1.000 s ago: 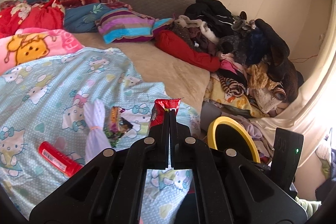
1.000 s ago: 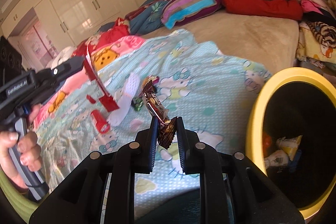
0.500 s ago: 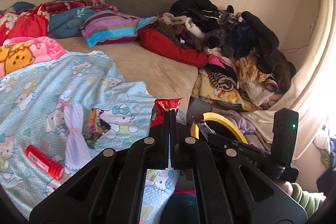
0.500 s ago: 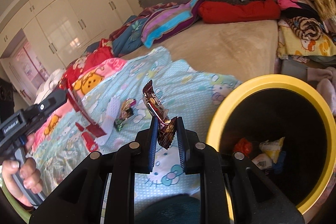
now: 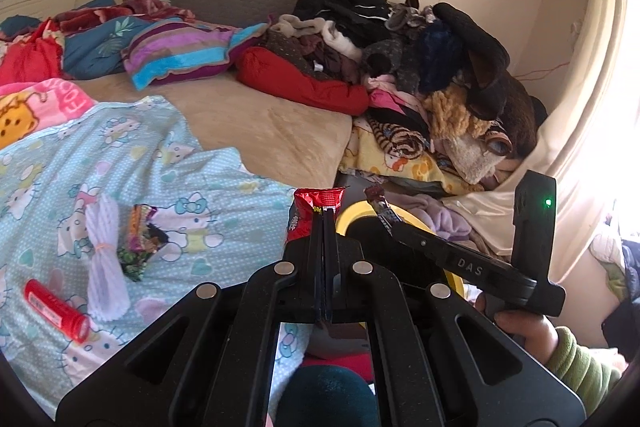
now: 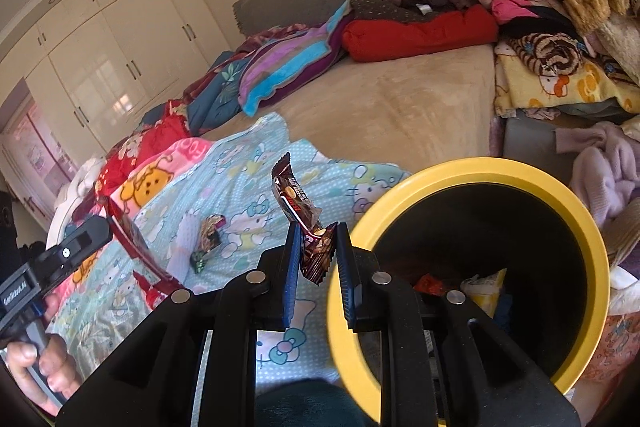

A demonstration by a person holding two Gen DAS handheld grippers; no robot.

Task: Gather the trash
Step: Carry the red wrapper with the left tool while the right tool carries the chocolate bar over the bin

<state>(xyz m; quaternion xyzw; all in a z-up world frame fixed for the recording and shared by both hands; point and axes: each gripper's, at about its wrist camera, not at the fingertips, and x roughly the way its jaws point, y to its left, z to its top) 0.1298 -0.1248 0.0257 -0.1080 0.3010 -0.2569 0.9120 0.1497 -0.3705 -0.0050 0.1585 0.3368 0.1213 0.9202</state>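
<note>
1. The right gripper (image 6: 316, 247) pinches a brown wrapper (image 6: 298, 205), its long axis tilting up-left, beside the yellow-rimmed bin (image 6: 476, 167).
2. The left gripper (image 5: 325, 223) clamps a red wrapper (image 5: 316, 205) standing upright.
3. Beyond, another wrapper (image 5: 140, 241) lies on the blue sheet (image 5: 180, 167).

We see a red wrapper (image 5: 316, 211), flat, upright, pinched at its lower part. A brown snack wrapper (image 6: 301, 211) w/ crimped ends stands tilted, clamped near its bottom, just left of the yellow-rimmed bin (image 6: 472, 169), which already has scraps inside. A crumpled dark wrapper (image 5: 140, 243) lies on the blue sheet.
</note>
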